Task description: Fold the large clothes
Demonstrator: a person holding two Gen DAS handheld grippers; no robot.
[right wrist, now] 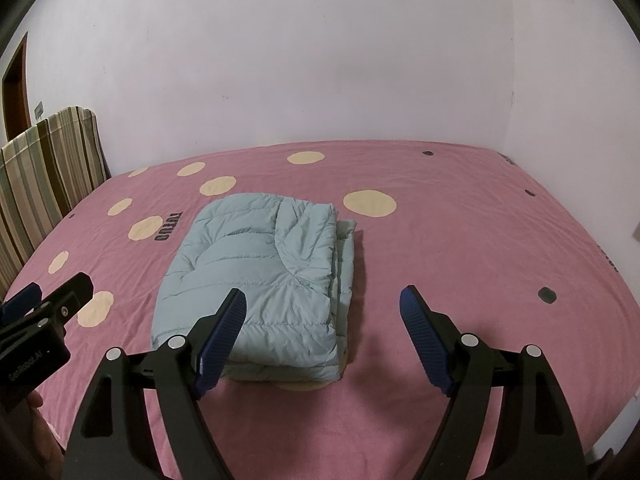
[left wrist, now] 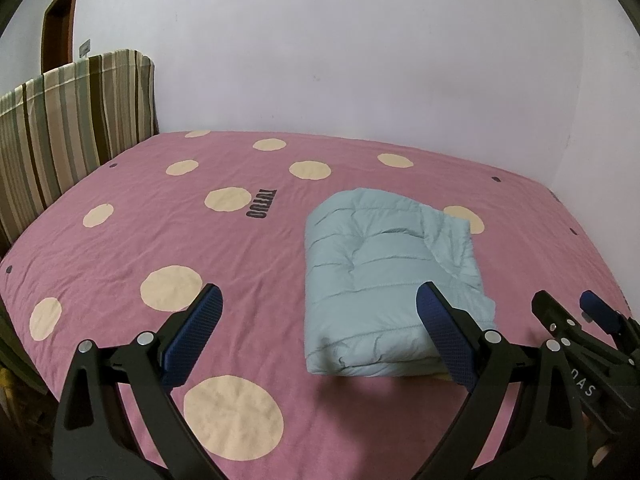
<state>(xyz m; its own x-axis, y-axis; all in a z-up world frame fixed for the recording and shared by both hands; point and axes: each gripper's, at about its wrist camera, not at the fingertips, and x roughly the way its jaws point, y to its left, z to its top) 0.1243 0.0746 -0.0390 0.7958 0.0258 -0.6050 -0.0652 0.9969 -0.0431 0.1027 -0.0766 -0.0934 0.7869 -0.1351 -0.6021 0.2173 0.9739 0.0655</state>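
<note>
While the pale blue padded jacket (right wrist: pixel 256 280) lies folded into a thick block on the pink bedsheet (right wrist: pixel 440 260), I judge the folding nearly done, with only tidying left. It sits just ahead of both my tongs, its bulky folded edge nearest me and its looser layered edges stepping out on the side away from the striped headboard (left wrist: pixel 68 128).

My left tongs (left wrist: pixel 320 320) are spread wide and pinch nothing; one pad overlaps the jacket's near corner in the picture, but I cannot tell whether it touches. My right tongs (right wrist: pixel 322 320) are also spread and empty, hanging just above the jacket's near end.

To finish well, I think I should press lightly on the puffy top so trapped air escapes, then nudge the stepped layers flush with the block. Slippery padded fabric may spring open, so any pinch should take all the layers together, low on the edge, not just the top skin.

Beyond the jacket, the sheet is wrinkled and dotted with cream circles (left wrist: pixel 234 416), with dark lettering (left wrist: pixel 264 208) printed on the headboard side of it. Past the headboard stands a brown door (left wrist: pixel 60 28), and behind the bed a plain pale wall (right wrist: pixel 320 60).
</note>
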